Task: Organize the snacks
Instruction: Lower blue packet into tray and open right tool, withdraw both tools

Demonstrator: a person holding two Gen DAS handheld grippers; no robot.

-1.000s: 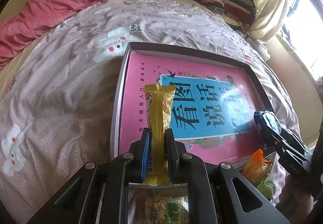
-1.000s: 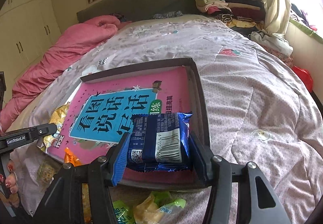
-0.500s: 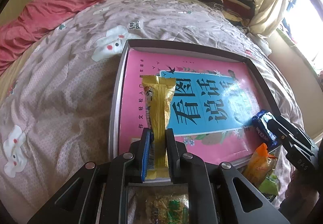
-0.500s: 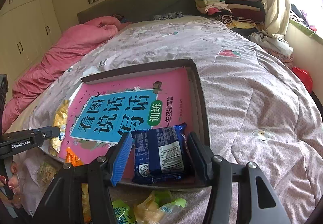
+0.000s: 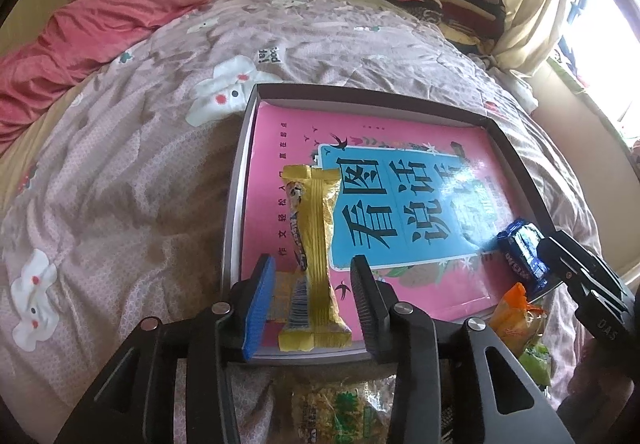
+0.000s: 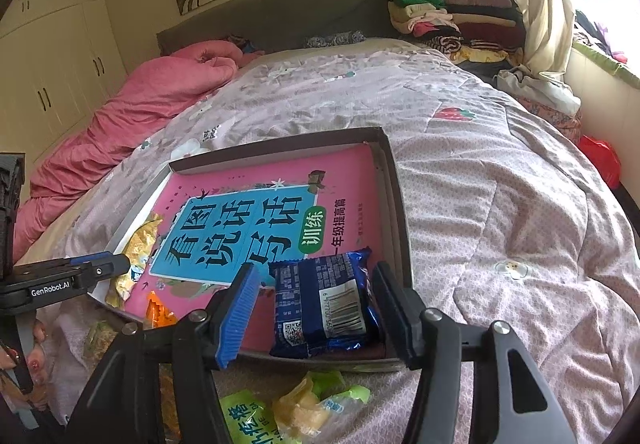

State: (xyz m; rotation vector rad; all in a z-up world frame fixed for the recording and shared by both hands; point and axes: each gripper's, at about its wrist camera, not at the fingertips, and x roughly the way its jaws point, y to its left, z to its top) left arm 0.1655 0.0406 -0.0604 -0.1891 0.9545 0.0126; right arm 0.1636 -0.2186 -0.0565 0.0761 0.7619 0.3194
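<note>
The left claw [image 5: 312, 296] has just been opening, and the yellow snack bar [image 5: 316, 264] lies free between its spread jaws on the pink book [image 5: 400, 147] in the shallow box [image 5: 236, 203] on the bed. The right claw [image 6: 316, 308] has just widened slightly; its jaws stand apart around the blue snack packet [image 6: 324, 304], which rests in the box's near right corner.

Both wrist views close, angled down; share tray [image 5: 240, 179] [image 6: 394, 179].

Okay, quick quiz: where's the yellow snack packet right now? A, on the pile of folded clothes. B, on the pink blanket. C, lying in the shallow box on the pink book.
C: the yellow snack packet lies on the pink book inside the shallow box.
</note>
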